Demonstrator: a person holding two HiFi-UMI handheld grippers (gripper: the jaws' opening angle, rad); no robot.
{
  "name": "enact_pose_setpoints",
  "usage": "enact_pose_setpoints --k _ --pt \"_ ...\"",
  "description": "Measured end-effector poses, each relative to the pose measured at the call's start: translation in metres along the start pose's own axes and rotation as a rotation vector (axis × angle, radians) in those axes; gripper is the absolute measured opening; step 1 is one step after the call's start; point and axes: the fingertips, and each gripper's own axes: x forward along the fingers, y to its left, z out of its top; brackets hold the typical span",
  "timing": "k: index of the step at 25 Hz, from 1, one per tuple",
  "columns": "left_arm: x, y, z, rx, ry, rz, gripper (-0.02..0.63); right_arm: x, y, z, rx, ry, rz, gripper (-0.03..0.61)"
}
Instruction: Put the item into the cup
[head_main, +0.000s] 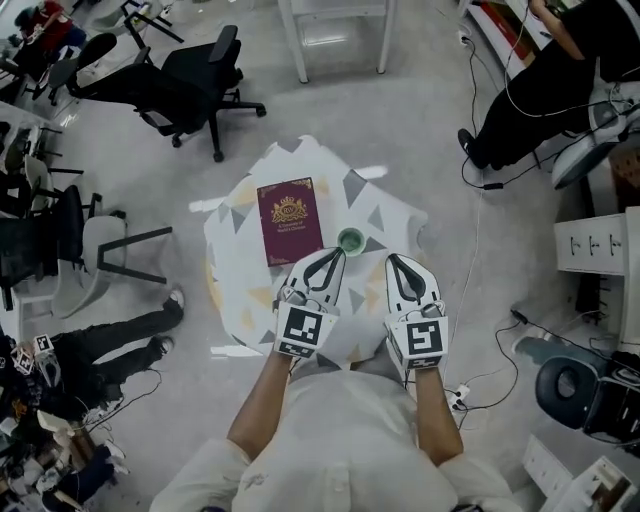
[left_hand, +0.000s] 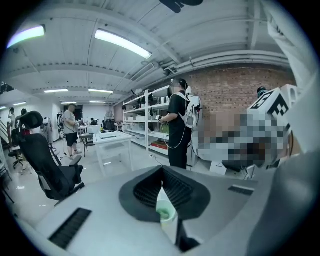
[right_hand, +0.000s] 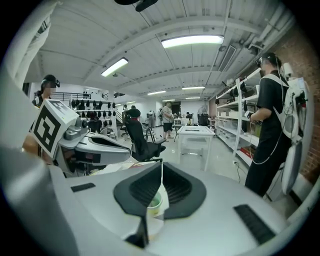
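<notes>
Both of the person's grippers hang over the small round table (head_main: 232, 300), just below the middle of the head view. The left gripper (head_main: 336, 253) has its jaws pressed together with nothing between them; its own view shows the dark ribbed pads (left_hand: 145, 192) meeting at the tip (left_hand: 162, 168). The right gripper (head_main: 394, 259) is likewise closed and empty; in its own view the jaws meet in a thin seam (right_hand: 161, 161).

The cup (head_main: 350, 240) stands upright on the patterned cloth at the centre of the head view, just beyond the left gripper's tip and to the upper left of the right one; neither gripper touches it. It peeps through the notch under the closed jaws in both gripper views (left_hand: 165, 213) (right_hand: 154, 202); its inside looks green, and whether an item lies in it I cannot tell.

Left of the cup lies a maroon book (head_main: 290, 220), flat, cover up, near the cup but apart from it. A black office chair (head_main: 195, 75) stands on the floor in the upper left; a person in black (left_hand: 177, 125) stands by the shelves, seen at the right edge of the right gripper view (right_hand: 267, 125); a white table (right_hand: 195, 132) stands behind.
</notes>
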Motion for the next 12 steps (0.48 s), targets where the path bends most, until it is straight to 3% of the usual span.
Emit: enact_pose_setpoints --k 12 --pt "-0.035 -0.010 0.034 -0.002 -0.116 -0.002 0.014 -0.030 0.015 0.029 -0.012 -0.068 0.011 0.009"
